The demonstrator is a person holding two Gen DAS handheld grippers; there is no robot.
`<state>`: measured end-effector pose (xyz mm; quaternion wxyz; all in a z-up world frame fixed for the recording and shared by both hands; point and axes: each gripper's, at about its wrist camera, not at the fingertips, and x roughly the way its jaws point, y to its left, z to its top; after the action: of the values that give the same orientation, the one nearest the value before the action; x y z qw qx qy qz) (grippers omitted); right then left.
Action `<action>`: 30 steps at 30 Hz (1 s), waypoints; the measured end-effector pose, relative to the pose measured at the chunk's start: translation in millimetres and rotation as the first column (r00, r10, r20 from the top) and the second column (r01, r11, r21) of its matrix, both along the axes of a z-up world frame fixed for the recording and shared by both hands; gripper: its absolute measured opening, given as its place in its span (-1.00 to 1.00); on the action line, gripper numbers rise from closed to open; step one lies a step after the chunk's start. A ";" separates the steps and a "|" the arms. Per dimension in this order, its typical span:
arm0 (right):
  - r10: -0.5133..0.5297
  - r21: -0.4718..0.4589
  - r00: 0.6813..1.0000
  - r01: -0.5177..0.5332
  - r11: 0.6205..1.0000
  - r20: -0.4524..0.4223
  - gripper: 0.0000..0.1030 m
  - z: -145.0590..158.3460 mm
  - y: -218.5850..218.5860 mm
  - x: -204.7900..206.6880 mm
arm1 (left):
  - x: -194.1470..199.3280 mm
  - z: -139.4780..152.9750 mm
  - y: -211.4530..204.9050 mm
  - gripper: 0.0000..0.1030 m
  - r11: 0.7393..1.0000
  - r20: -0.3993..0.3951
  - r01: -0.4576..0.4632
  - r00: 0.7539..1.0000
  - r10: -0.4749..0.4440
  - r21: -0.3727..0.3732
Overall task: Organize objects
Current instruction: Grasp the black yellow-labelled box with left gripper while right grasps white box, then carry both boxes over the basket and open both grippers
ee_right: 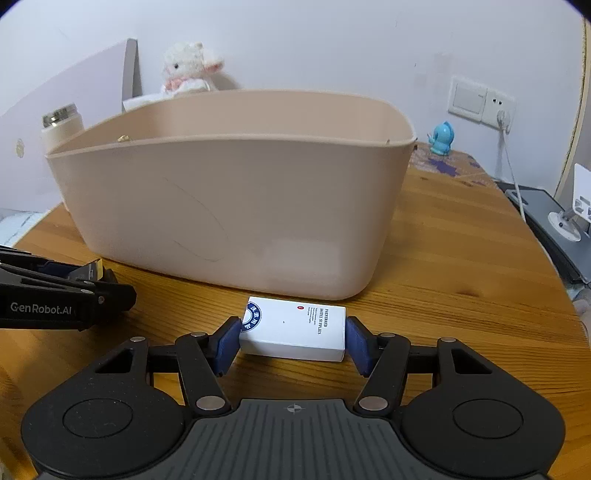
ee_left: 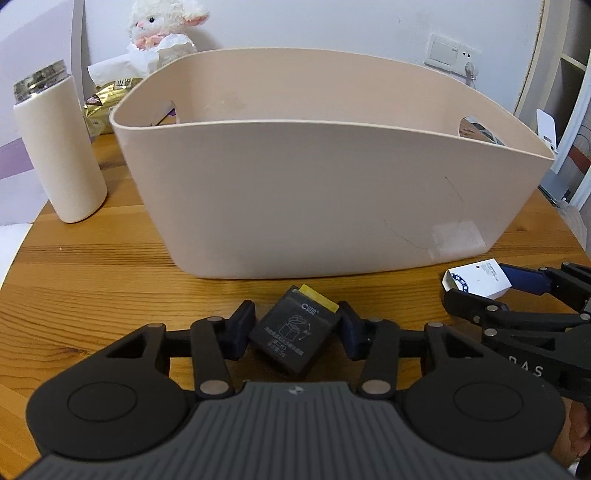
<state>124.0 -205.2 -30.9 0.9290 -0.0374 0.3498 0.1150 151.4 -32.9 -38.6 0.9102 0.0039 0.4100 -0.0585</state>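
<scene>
A large beige plastic basket (ee_left: 314, 192) stands on the round wooden table (ee_left: 92, 288); it also shows in the right wrist view (ee_right: 229, 206). My left gripper (ee_left: 293, 326) is shut on a small black box (ee_left: 293, 332) with a yellow flap, just in front of the basket. My right gripper (ee_right: 291, 338) is shut on a white box (ee_right: 295, 330) with a blue round logo, low over the table by the basket's front wall. The right gripper and white box (ee_left: 480, 280) show at the right of the left wrist view. The left gripper (ee_right: 92, 280) shows at the left of the right wrist view.
A white bottle with a metal rim (ee_left: 59, 147) stands left of the basket. A gold packet (ee_left: 107, 99), crumpled paper and a plush lamb (ee_left: 166, 26) lie behind it. A blue figurine (ee_right: 441, 138) and a wall socket with a cable (ee_right: 498, 110) are at the back right.
</scene>
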 end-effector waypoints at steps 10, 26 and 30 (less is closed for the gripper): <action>0.017 0.027 0.991 -0.021 0.999 0.133 0.11 54.2 -6.4 -30.9 | -34.3 36.0 10.4 -0.03 1.000 0.091 0.019 0.996 -0.020 0.014; 0.003 0.057 0.956 -0.021 0.998 0.294 0.12 114.9 -3.1 12.2 | -22.7 112.4 22.0 -0.03 1.000 0.278 -0.017 0.960 0.013 0.013; -0.002 0.048 0.962 -0.011 0.999 0.271 0.12 110.3 3.2 37.2 | 2.1 116.9 16.6 -0.03 0.999 0.289 -0.031 0.957 0.018 0.039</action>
<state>161.2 -202.0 79.3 0.9685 -0.0305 0.2163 0.1195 153.5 -16.3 78.3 0.9606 0.0268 0.2740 -0.0373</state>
